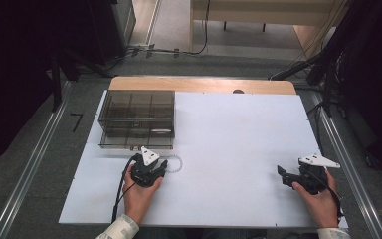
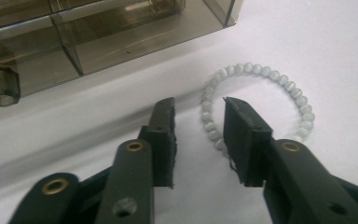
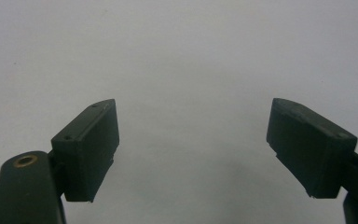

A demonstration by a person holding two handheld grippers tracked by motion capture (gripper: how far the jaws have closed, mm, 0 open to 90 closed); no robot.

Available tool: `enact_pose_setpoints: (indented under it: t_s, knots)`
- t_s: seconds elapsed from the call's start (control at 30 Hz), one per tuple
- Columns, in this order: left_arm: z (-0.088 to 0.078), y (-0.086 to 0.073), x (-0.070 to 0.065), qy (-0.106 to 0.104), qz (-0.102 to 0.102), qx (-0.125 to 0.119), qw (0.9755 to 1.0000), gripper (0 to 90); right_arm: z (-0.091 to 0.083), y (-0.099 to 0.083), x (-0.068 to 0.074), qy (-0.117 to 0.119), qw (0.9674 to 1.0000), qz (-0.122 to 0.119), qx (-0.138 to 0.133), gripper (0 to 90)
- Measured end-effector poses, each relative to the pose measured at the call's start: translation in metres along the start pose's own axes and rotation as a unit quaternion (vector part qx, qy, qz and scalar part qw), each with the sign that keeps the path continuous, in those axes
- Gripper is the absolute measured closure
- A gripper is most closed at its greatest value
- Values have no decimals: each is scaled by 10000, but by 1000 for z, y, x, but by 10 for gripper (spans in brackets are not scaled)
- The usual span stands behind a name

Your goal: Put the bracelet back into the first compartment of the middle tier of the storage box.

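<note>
The left hand-held gripper [image 2: 198, 135] has its jaws partly spread astride the near arc of a pale grey-white beaded bracelet [image 2: 261, 100], the beads between the pads but not yet visibly pinched. The bracelet lies flat on the white bench [image 1: 238, 149], just ahead of this gripper and beside the smoky clear plastic compartment box [image 1: 137, 119]. The right hand-held gripper [image 3: 193, 144] rests well apart, jaws spread wide over bare bench; the right jaw hides the bracelet's near right beads.

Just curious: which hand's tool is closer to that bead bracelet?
Left. The left tool straddles one side of the bead bracelet, pads not pressing it; the right tool sits far off near the table's right edge.
</note>
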State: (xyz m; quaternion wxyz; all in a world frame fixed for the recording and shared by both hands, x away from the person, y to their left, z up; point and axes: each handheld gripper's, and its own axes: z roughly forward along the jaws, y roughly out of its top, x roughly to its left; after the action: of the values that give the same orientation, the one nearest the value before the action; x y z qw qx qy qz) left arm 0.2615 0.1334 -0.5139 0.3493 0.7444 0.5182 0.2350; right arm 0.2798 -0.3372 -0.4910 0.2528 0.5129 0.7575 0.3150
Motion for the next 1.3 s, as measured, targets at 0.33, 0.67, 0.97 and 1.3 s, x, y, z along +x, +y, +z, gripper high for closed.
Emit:
enact_pose_setpoints:
  t_s: [0.33,0.67,0.97,1.3]
  knots:
    - [0,0,1,-31,46,2,10000,840,0,0,0,1,10000,-1,10,155]
    - [0,-1,-1,-11,156,-9,9999,858,0,0,0,20,10000,-21,0,154]
    - [0,-1,1,-93,124,-64,9999,861,0,0,-1,10,10000,2,4,155]
    - [-3,-1,5,-228,-11,-142,9996,861,0,0,0,5,10000,6,12,154]
